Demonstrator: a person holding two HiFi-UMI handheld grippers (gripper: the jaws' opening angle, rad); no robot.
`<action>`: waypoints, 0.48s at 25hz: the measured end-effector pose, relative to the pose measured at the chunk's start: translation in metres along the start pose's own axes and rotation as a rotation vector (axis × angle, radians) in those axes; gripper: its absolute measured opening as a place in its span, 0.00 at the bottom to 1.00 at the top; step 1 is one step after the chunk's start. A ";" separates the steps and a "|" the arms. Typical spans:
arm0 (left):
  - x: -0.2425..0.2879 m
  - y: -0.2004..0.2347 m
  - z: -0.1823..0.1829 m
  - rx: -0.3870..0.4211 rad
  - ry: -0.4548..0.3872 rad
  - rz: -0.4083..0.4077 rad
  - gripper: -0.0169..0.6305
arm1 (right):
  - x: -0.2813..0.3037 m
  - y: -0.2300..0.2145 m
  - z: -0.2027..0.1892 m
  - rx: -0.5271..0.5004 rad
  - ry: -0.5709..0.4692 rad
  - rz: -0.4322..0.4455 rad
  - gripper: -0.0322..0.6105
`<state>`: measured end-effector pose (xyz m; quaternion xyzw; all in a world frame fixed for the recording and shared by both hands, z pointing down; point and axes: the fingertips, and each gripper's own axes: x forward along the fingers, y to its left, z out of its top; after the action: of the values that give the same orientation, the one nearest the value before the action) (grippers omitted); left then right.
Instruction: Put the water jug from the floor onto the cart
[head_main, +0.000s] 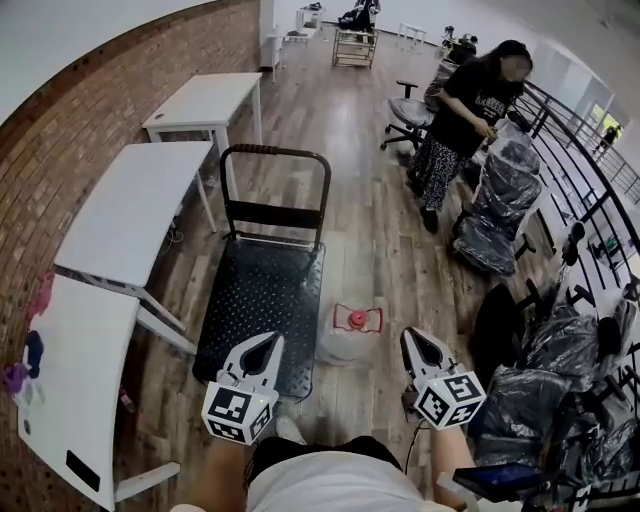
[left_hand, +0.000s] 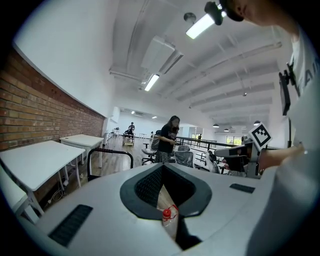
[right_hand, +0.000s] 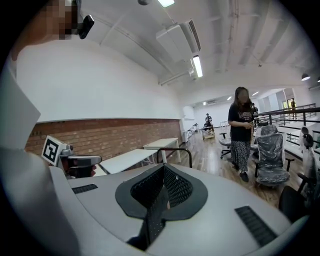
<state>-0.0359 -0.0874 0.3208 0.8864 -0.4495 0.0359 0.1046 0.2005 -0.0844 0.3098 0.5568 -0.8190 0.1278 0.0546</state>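
Water jug on floor beside cart; both grippers clear of it.
The clear plastic water jug with red cap (head_main: 352, 332) stands upright on the wooden plank floor (head_main: 370, 230) at lower centre of the head view, just beside the right edge of the black flat-deck cart (head_main: 260, 295). The left gripper (head_main: 272, 343), lower left, has its jaws slightly apart, gripping nothing; the jug shows beyond the gap. The right gripper (head_main: 410, 335), lower right, has its jaws pressed together, empty.
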 end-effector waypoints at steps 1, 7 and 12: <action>0.001 0.009 -0.001 0.000 0.003 -0.001 0.03 | 0.006 0.003 0.000 0.000 0.001 -0.003 0.05; 0.015 0.042 -0.008 -0.014 0.026 0.006 0.03 | 0.034 0.001 -0.010 0.007 0.042 -0.017 0.05; 0.024 0.053 -0.017 -0.026 0.050 0.051 0.03 | 0.060 -0.020 -0.021 0.001 0.074 -0.007 0.05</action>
<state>-0.0632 -0.1331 0.3496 0.8720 -0.4696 0.0548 0.1265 0.1957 -0.1394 0.3472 0.5547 -0.8143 0.1483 0.0852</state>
